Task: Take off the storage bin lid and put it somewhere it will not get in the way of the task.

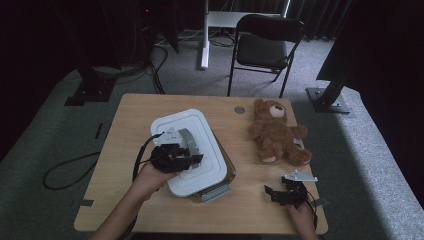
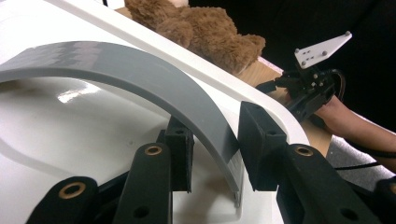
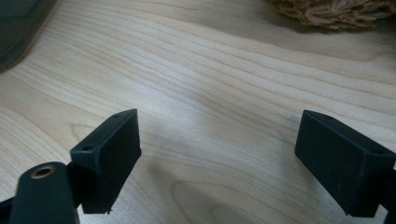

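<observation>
Fingers, left gripper (image 2: 215,149): narrowed around the grey arched handle (image 2: 140,79) of the white lid (image 2: 70,135), one finger on each side of the band; whether the pads press it on both sides cannot be told for certain, though the handle sits tight between them. Fingers, right gripper (image 3: 217,158): spread wide, nothing between them, bare wood below.

Tabletop (image 1: 135,107): light wood, rounded corners.
White lid (image 1: 200,125): rounded rectangle, tilted, lying over a dark container (image 1: 222,187) at centre-left.
Teddy bear (image 1: 277,132): brown, on its back, right of the lid and apart from it.
Right gripper (image 1: 290,192): near the front right edge, resting low, well apart from the lid.
</observation>
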Action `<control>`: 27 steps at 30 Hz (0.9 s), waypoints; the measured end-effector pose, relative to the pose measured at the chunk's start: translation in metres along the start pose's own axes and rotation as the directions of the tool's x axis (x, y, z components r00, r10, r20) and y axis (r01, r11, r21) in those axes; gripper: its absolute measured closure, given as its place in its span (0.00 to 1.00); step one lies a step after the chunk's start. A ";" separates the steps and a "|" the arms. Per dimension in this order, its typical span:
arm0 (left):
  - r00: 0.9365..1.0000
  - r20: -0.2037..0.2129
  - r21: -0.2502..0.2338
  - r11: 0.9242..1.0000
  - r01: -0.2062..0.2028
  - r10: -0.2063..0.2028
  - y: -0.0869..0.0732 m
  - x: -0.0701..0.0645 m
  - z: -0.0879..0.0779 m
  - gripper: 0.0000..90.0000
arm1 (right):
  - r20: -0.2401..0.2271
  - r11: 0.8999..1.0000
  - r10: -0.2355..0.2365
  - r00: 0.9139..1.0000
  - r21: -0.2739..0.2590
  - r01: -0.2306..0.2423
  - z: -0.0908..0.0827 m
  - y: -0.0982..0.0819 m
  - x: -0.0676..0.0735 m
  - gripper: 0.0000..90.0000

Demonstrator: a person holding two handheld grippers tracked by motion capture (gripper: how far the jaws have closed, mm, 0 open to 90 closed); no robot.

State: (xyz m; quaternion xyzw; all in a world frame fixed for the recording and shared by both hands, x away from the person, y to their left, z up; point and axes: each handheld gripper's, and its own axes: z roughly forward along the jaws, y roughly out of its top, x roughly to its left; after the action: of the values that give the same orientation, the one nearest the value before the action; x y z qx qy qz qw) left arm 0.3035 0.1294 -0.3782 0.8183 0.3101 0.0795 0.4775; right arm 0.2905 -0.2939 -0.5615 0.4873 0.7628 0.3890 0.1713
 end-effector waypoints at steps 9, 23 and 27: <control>1.000 -0.026 -0.007 1.000 0.008 -0.008 -0.007 0.012 -0.021 0.75 | 0.004 1.000 -0.002 1.000 0.002 0.002 0.000 0.000 0.000 0.15; 0.997 -0.065 -0.006 1.000 0.027 -0.028 -0.026 0.026 -0.048 0.75 | 0.007 1.000 -0.002 1.000 0.002 0.002 0.000 0.000 0.001 0.15; 0.996 -0.080 -0.006 0.999 0.045 -0.045 -0.034 0.032 -0.056 0.75 | 0.008 1.000 -0.003 1.000 0.003 0.003 0.000 0.000 0.001 0.15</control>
State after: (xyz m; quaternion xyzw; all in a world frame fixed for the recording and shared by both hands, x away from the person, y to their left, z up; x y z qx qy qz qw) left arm 0.2902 0.2006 -0.3815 0.8061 0.3473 0.1021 0.4681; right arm 0.2904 -0.2931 -0.5615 0.4882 0.7634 0.3854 0.1742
